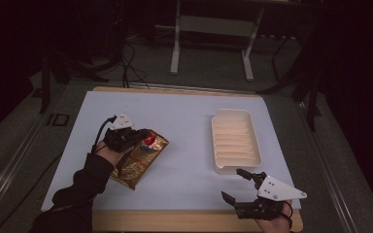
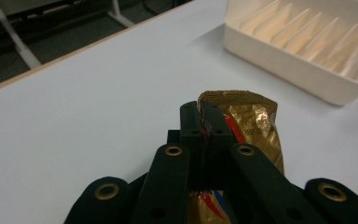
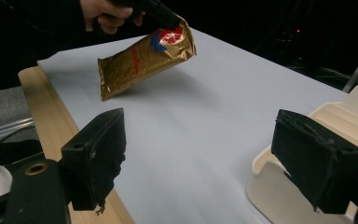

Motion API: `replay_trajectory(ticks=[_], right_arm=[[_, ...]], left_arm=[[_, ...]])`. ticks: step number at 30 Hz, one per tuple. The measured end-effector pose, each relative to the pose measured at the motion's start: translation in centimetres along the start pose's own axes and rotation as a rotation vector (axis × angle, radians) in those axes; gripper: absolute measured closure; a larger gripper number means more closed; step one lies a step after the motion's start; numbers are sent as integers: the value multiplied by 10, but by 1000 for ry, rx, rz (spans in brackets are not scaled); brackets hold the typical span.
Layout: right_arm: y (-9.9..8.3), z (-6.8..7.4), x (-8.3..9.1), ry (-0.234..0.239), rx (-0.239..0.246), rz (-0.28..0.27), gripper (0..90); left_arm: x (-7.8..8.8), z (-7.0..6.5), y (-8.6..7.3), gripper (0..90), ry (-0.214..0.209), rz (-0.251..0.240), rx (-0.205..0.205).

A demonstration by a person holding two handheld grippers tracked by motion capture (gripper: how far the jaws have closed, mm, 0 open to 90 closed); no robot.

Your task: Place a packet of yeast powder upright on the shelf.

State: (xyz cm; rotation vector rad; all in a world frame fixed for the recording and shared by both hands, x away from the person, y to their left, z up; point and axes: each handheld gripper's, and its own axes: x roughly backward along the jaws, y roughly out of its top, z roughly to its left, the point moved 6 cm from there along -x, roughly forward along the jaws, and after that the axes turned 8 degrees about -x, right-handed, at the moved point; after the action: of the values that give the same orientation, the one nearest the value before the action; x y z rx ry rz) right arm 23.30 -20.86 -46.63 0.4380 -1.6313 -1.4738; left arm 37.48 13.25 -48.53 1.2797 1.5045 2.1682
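Right gripper (image 1: pixel 237 185): nearest to me, at the front edge of the table (image 1: pixel 184 121). I have its jaws standing wide apart with nothing between them, pointing toward the near end of the tray (image 1: pixel 236 141).

Left gripper (image 2: pixel 204 122): I have its jaws pressed together on the top edge of the packet (image 1: pixel 141 160); from the left gripper view the pads pinch the crimped seam.

Packet position: left part of the table, well apart from the tray. In the right gripper view it hangs tilted from the clamped end, its lower corner close to the white surface or just brushing it; I cannot tell which.

Packet look: shiny gold foil pouch, flat and slightly crinkled, with a red and blue mark near the top and red lettering down the side.

Tray: cream plastic, ribbed floor, lying to the right and farther back, with nothing in it.

Progress: I judge the pickup done and the carry just beginning. Left to do, most likely, is moving the packet across and setting it in the tray.
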Motion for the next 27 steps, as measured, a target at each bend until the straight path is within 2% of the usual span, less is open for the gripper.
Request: replay_trajectory(ticks=[7,11,15,17,18,21,23,26,27], right_arm=[[0,4,-1,35,-10,12,187],[7,7,0,42,-15,-2,187],[10,14,0,103,-31,-3,225],[11,18,1,113,-29,-3,235],[13,20,2,127,-25,-7,251],[19,22,4,128,-15,-13,311],[24,24,5,134,-9,-14,350],[27,26,2,138,11,10,431],[29,27,0,140,19,16,489]], left_arm=[[17,-13,8,900,-9,-34,-27],[28,-22,16,900,-10,-57,-49],[39,-32,22,900,-37,-75,-64],[43,-38,23,900,-50,-82,-73],[45,-40,23,900,-53,-82,-76],[52,-47,29,900,-67,-111,-72],[59,-53,35,900,-80,-138,-85],[64,-61,43,900,-107,-173,-89],[65,-63,46,900,-110,-183,-94]])
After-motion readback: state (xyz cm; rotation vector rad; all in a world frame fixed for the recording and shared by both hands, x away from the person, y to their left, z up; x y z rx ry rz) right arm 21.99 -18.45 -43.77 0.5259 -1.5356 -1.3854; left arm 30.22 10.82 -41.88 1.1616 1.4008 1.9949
